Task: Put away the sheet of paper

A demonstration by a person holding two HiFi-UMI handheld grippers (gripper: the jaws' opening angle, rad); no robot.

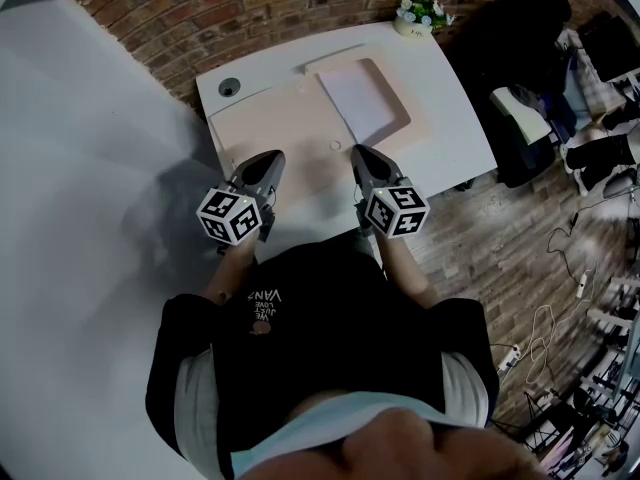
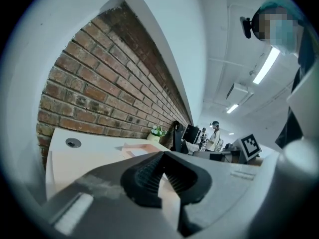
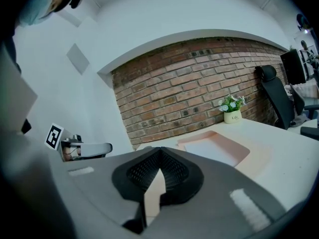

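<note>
Paper: the sheet of paper (image 1: 357, 102) lies flat and white inside a shallow pink tray (image 1: 395, 118), square to its walls, near the far side of the tabletop (image 1: 455, 128).
Tray: it sits on a pale pink mat (image 1: 270, 128), its low rim all round the sheet, so the sheet cannot slide off sideways.
Left tongs: the left tongs (image 1: 272, 158) are clenched on nothing; the ribbed pads meet at the tip in the left gripper view, with only mat showing past them.
Right tongs: the right tongs (image 1: 358, 152) are likewise clenched and empty, and point towards the tray.
Position: both tongs hover over the near edge of the tabletop, side by side and well apart from the sheet; I read this as a resting pose, not a reach.
Surroundings: a small flower pot (image 1: 420, 14) stands by the brick wall (image 1: 200, 8), beyond the tray and out of the way.
Stage: the scene fits two readings: the tray is where the sheet belongs and it is stowed, or the tray merely holds it until it goes elsewhere. These views do not settle which.
</note>
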